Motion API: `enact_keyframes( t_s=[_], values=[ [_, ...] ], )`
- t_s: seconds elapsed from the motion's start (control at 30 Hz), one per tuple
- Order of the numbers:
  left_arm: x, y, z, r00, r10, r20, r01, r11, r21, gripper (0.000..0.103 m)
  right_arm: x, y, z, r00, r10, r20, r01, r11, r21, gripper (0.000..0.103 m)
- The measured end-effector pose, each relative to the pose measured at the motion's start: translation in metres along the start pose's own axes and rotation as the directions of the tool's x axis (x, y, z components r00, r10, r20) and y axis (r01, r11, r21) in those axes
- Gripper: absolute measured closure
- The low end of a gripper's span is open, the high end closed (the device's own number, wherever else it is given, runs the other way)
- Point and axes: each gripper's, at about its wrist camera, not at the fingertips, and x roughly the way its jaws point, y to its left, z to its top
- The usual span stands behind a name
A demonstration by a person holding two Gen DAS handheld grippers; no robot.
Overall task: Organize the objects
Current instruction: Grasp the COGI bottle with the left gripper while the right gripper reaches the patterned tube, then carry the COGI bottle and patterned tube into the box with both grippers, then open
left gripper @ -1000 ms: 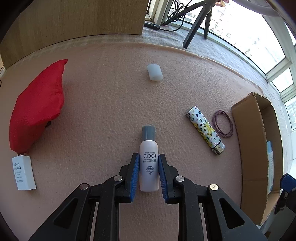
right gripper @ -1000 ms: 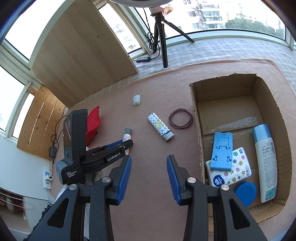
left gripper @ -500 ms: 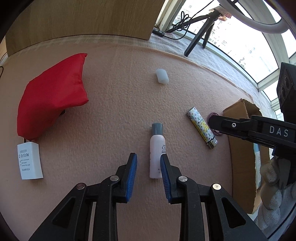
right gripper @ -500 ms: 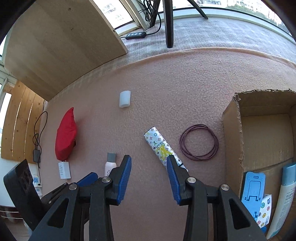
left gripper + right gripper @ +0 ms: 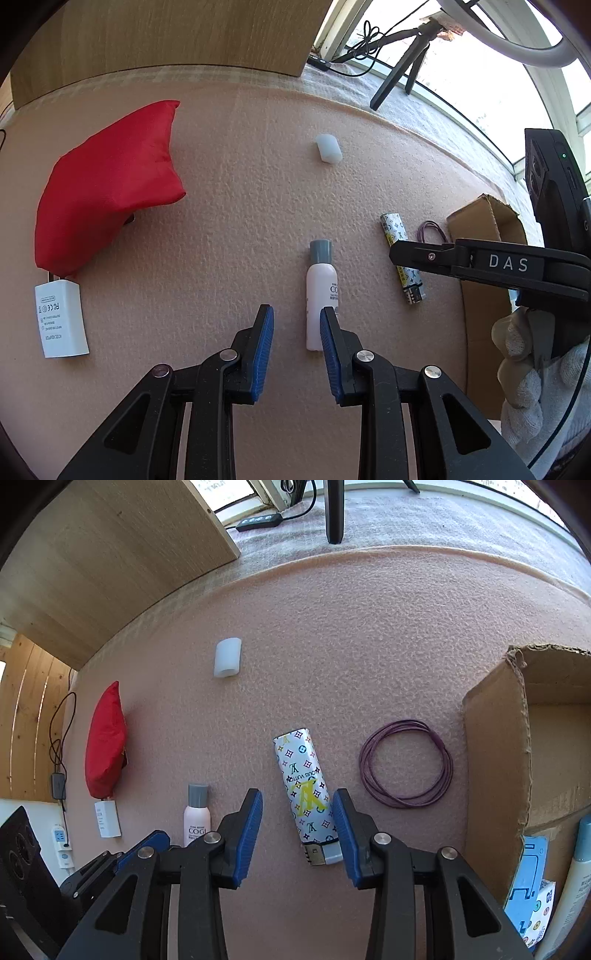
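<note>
My right claw (image 5: 297,812) hangs low over the pink mat (image 5: 369,627), its blue pads spread apart on either side of the patterned lighter (image 5: 304,794), which lies flat at lower centre of the frame, near the right pad and clear of the left. My gloved right hand (image 5: 532,365) grips its handle at the right edge of the left view. My left claw (image 5: 296,325) is parted too, holding nothing; the pale bottle (image 5: 320,291) lies between its tips, nearer the right pad. The purple bands (image 5: 406,764) sit right of the lighter, beside the cardboard box (image 5: 495,757) at the frame's right
</note>
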Motion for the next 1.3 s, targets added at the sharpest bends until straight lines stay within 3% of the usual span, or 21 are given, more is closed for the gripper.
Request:
enact_keyframes(
  t_s=[0.2,0.33,0.57,0.83,1.3],
  values=[
    [0.002,-0.01,0.003,1.0,0.012,0.002,-0.012,0.999,0.035,0.075,0.003,0.018,-0.011,0.992,-0.113,0.047,0.117,0.989,-0.092,0.067],
    [0.006,-0.021,0.006,1.0,0.031,-0.001,-0.031,0.997,0.076,0.075,0.003,0.024,-0.018,0.986,-0.155,0.066,0.163,0.978,-0.128,0.079],
    [0.02,-0.028,0.005,0.999,0.042,-0.028,-0.039,0.994,0.101,0.081,-0.004,0.018,-0.031,0.989,-0.13,0.067,0.138,0.983,-0.124,0.082],
    [0.02,-0.024,0.005,0.999,0.024,-0.027,-0.021,0.997,0.076,0.082,-0.014,0.015,-0.052,0.992,-0.095,0.087,0.103,0.99,-0.095,0.082],
    [-0.016,-0.03,0.005,0.999,-0.012,0.038,0.01,0.999,0.049,0.082,-0.083,0.009,-0.083,0.977,-0.012,0.211,0.029,0.996,-0.08,0.082]
  ],
)
